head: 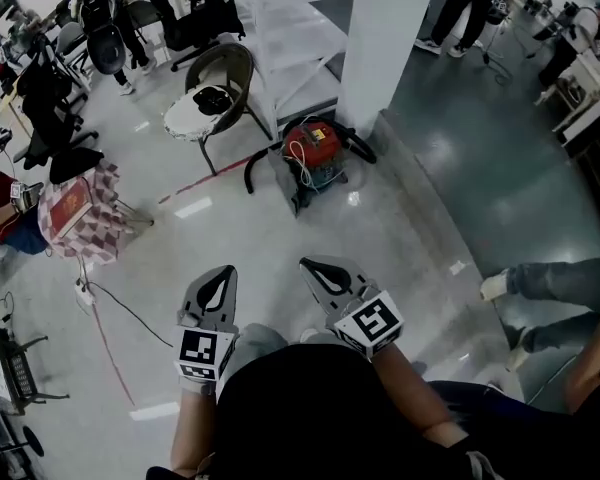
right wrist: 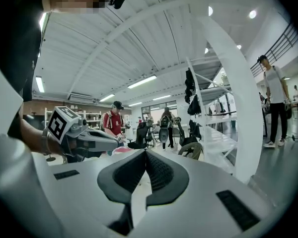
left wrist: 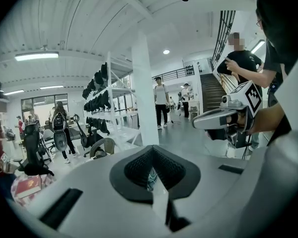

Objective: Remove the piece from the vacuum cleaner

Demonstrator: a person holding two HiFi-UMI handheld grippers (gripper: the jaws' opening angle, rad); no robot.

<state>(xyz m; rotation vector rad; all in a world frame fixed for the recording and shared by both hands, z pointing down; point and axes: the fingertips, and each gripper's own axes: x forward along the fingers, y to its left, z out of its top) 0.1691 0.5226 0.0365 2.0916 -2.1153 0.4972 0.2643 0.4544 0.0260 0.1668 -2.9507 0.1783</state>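
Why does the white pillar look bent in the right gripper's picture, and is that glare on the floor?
Right gripper view: the wide-angle lens bows the white pillar near the edge; left gripper view: same lens, black corners, pillar central and straighter. Head view: lights glint off the glossy floor near the vacuum cleaner.

Vacuum cleaner (head: 313,150) on floor (head: 400,228) just left of pillar (head: 388,38), chair (head: 216,88) further left, hose (head: 252,168) seemingly curling between them
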